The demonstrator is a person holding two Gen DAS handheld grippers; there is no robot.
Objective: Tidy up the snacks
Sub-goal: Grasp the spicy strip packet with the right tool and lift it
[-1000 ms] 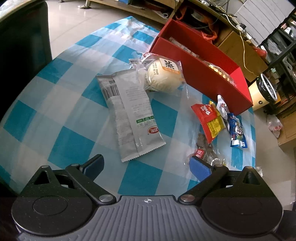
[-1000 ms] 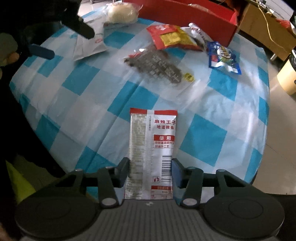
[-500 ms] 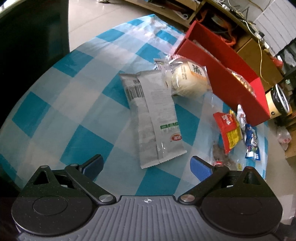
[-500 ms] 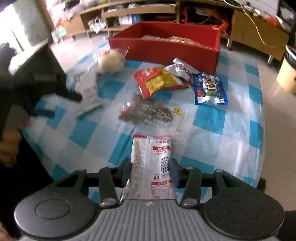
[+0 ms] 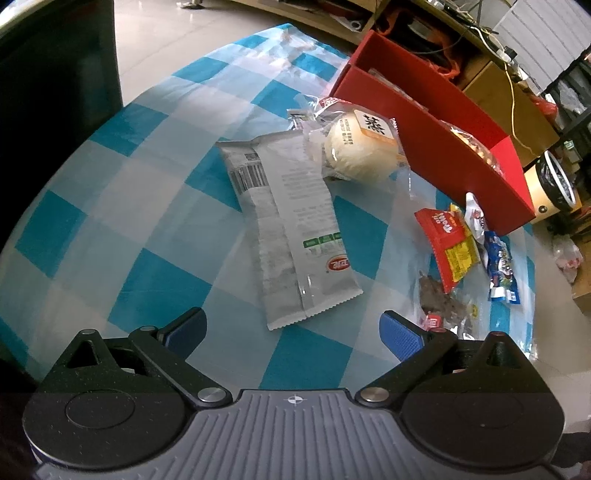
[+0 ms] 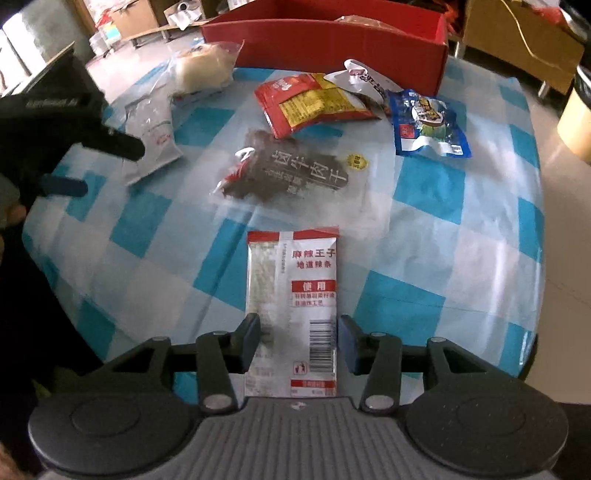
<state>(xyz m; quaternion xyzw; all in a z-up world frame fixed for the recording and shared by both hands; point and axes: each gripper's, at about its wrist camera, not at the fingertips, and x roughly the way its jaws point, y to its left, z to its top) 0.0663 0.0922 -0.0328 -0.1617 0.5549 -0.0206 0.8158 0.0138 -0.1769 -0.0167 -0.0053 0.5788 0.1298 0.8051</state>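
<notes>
Right wrist view: right gripper (image 6: 299,341) pinches the white-and-red packet (image 6: 293,295) at lower centre; keep it level while carrying toward the red box (image 6: 332,35) at top. Left gripper (image 5: 293,332) hangs spread, empty.

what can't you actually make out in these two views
- Red box contents: right wrist view, the front wall hides all but a wrapper top.
- White and red packet, near end: right wrist view, runs under the right gripper body.
- Clear jerky bag: left wrist view, partly behind the left gripper finger.
</notes>
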